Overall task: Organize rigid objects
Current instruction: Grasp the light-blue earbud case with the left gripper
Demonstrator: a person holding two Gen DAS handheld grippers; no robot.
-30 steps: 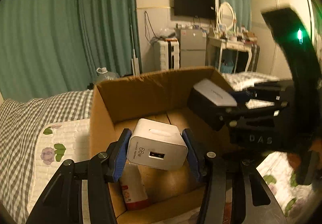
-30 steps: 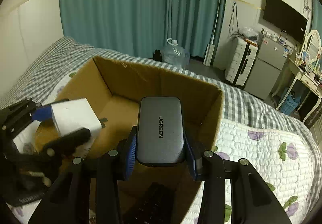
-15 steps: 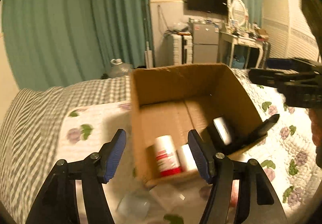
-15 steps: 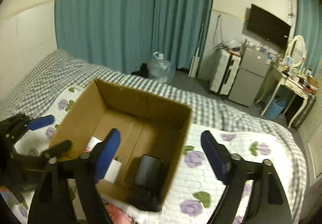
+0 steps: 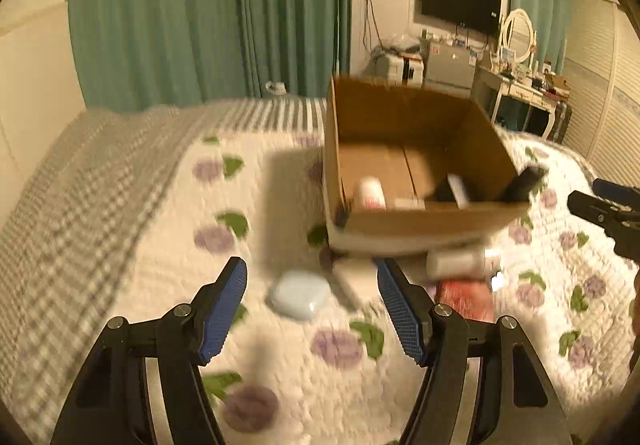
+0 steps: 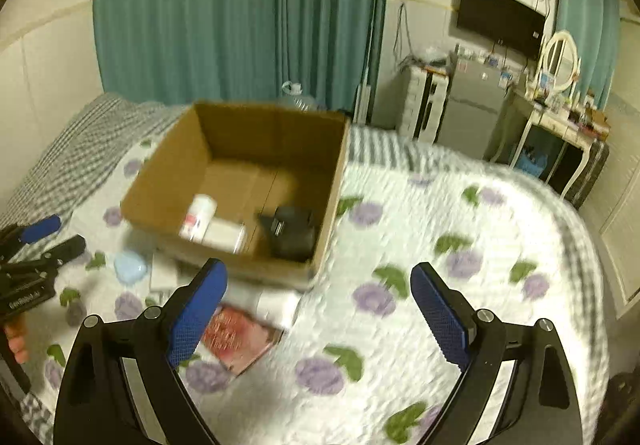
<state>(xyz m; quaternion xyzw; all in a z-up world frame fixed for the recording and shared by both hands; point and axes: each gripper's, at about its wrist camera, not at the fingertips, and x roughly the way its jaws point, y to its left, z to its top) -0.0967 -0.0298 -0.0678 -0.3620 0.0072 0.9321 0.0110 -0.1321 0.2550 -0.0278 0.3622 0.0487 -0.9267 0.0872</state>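
Left wrist view: the left gripper (image 5: 312, 285) hangs over the bed (image 5: 132, 245), its blue-padded jaws spread apart with nothing between them. Directly ahead, between the jaw tips, a pale blue case (image 5: 298, 295) lies on the floral quilt. At about 1 o'clock from it stands the open cardboard box (image 5: 412, 223). Inside, a white bottle with a red label (image 5: 371, 192) lies near the front-left corner, a white charger (image 5: 410, 203) just beside it, and a dark power bank (image 5: 454, 189) leans toward the right wall. In front of the box, at roughly 3 o'clock from the blue case, a white cylindrical item (image 5: 456, 263) and a red packet (image 5: 464, 299) lie on the quilt; blur hides their details. The right gripper (image 5: 608, 205) shows at the 3 o'clock edge.

Right wrist view: the right gripper (image 6: 318, 289) is held above the quilt with its jaws wide apart and empty. The box (image 6: 224, 253) sits at 11 o'clock. In it the bottle (image 6: 198, 217) and charger (image 6: 224, 233) lie side by side, touching or nearly so, with the power bank (image 6: 290, 231) in the front-right corner. The blue case (image 6: 130, 267) lies outside at the box's front-left corner, and the red packet (image 6: 236, 337) lies near the left jaw pad. The left gripper (image 6: 44, 235) enters at 9 o'clock, jaws apart.
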